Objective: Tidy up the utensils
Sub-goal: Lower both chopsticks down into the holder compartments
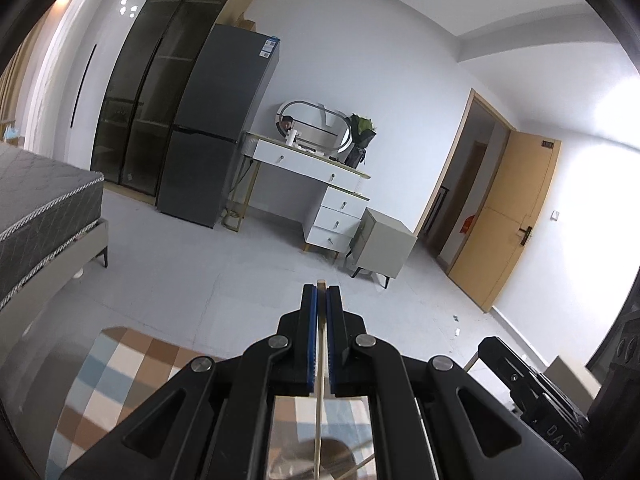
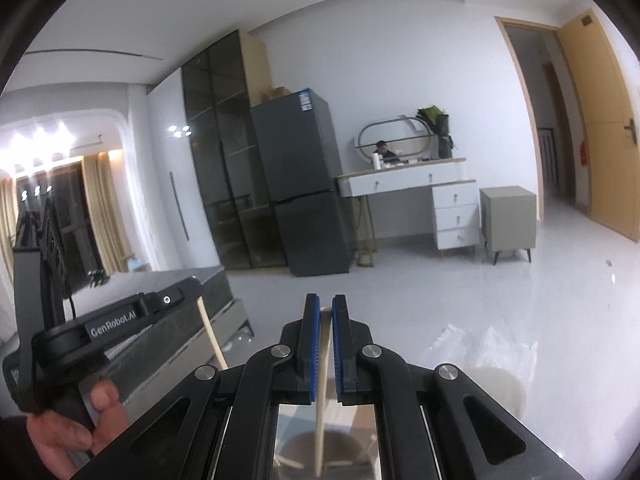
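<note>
Left wrist view: the left claw (image 1: 321, 292) points slightly downward across the room, clamped on a wooden chopstick (image 1: 319, 364). Right wrist view: the right claw (image 2: 325, 304), similarly tilted, pinches another chopstick (image 2: 322, 376); a hand (image 2: 76, 420) grips the left tool's handle.

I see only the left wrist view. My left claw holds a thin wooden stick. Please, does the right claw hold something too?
Observer: Yes, the right claw is shut on its own pale stick.
Operator: Is the person's hand visible anywhere?
Observer: Yes, a hand grips the handle behind the left claw.
Operator: Does my stick show from the side?
Observer: Yes, the left stick slants down below that claw.
</note>
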Tool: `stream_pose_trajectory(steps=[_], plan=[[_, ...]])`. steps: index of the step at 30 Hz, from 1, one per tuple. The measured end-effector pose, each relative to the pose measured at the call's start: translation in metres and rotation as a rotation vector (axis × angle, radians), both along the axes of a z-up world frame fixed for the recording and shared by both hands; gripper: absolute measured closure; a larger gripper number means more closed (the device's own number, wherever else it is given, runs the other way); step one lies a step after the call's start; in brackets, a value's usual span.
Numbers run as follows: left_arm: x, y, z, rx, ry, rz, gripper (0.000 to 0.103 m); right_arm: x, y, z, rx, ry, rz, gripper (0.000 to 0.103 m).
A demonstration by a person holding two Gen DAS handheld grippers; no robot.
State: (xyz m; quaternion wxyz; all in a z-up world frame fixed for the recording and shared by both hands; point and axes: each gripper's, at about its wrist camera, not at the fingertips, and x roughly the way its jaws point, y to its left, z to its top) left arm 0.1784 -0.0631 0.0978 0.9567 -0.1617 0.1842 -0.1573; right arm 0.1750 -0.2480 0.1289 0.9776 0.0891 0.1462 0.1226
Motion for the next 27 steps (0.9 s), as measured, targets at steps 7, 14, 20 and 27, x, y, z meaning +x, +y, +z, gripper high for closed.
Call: stream_pose_trajectory(steps=[7, 14, 20, 27], plan=[[0.017, -0.002, -0.037, 0.005, 0.037, 0.008, 0.103, 0.027, -0.006, -0.028, 0.063, 0.054, -0.013, 0.098], [0.008, -0.010, -0.047, 0.029, 0.060, 0.011, 0.103, 0.033, -0.003, -0.046, 0.050, 0.080, -0.021, 0.098], [-0.004, -0.017, -0.041, 0.062, 0.053, -0.009, 0.103, 0.031, 0.002, -0.057, -0.010, 0.105, -0.001, 0.098], [-0.011, -0.018, -0.034, 0.086, 0.068, -0.042, 0.103, 0.027, 0.002, -0.068, -0.027, 0.155, 0.024, 0.098]])
